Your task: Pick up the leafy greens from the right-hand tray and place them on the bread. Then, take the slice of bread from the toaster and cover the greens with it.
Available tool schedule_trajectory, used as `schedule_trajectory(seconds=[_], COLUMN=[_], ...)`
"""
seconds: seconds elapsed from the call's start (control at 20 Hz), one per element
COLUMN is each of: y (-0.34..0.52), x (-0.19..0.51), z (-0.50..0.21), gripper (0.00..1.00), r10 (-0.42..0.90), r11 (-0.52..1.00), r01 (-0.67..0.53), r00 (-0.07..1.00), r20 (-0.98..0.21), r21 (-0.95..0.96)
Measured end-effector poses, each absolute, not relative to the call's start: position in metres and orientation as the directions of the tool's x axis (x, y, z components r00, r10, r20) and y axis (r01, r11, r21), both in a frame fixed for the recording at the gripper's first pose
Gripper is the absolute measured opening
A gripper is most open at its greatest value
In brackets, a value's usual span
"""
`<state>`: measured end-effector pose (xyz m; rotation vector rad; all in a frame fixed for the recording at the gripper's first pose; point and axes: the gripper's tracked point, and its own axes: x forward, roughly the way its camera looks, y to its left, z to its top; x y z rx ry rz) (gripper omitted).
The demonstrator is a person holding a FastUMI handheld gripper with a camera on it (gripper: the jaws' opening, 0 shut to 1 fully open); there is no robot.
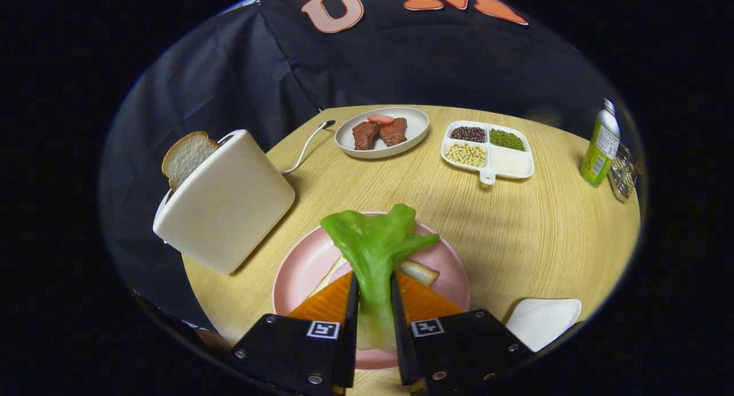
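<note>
Here the gripper (375,295) is clamped on the leafy greens (375,247), both fingers pressing its pale stalk, above the pink plate (298,270) at the table's (545,230) near edge. The bread slice (186,155) stands in the toaster (226,204) by the left edge.

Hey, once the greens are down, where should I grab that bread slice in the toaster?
With the gripper shut on the leafy greens, the bread slice waits. Grip its exposed top crust from above, fingers across its thin faces; the toaster hides the lower half.
</note>
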<state>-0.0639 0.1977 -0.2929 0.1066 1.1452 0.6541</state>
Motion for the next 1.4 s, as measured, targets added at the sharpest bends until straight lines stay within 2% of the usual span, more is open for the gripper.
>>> schedule_trajectory(seconds=[0.15, 0.3, 0.55, 0.6, 0.7, 0.8, 1.05, 1.4], y=[0.206, 0.205, 0.216, 0.22, 0.226, 0.235, 0.263, 0.315], x=[-0.066, -0.058, -0.048, -0.044, -0.039, -0.035, -0.026, -0.022], z=[-0.282, -0.273, -0.249, -0.243, -0.231, -0.218, -0.183, -0.14], gripper=[0.42, 0.57, 0.75, 0.84, 0.93, 0.97, 0.99, 0.99], r10=[0.556, 0.537, 0.526, 0.528, 0.529, 0.537, 0.564, 0.592], r11=[0.798, 0.809, 0.82, 0.822, 0.825, 0.827, 0.819, 0.792], r01=[-0.424, -0.442, -0.44, -0.434, -0.424, -0.397, -0.347, -0.391], r00=[0.244, 0.29, 0.328, 0.338, 0.342, 0.344, 0.341, 0.305], r20=[-0.794, -0.792, -0.784, -0.779, -0.777, -0.771, -0.752, -0.746], r21=[0.429, 0.387, 0.366, 0.369, 0.375, 0.398, 0.457, 0.469])
